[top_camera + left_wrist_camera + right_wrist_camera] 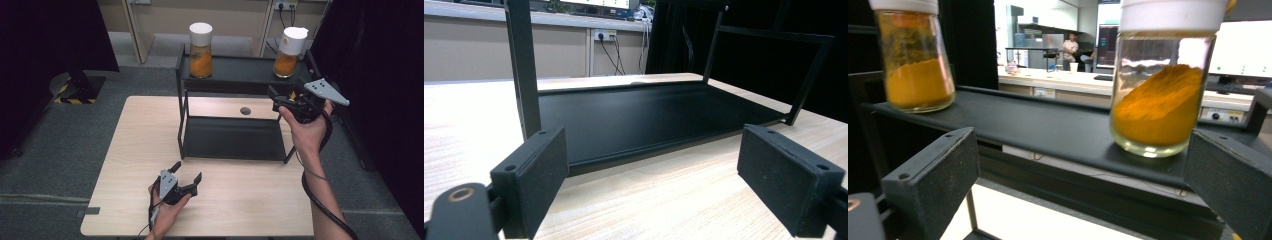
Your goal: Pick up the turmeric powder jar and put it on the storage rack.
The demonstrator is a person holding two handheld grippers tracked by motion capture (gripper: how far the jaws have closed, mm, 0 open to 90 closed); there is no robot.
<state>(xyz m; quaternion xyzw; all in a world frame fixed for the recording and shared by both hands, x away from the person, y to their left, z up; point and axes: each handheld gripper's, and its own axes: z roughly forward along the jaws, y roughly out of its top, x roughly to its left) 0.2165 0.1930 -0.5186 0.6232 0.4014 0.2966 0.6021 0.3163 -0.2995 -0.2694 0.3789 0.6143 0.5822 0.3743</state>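
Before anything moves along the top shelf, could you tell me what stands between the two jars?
Nothing: between the left jar and the right jar, the top shelf is bare, as the high view shows.

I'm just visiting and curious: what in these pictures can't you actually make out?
- Right jar: top cut off by the right gripper view's edge.
- Left jar: blurred, top cropped there too.
- Shelf: upper tier beyond the left gripper view's top edge.
- Orange contents: too small in the high view to identify.

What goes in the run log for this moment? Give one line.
left gripper: open, low over table | right gripper: open, facing right jar | jars: both on rack top shelf | held: nothing
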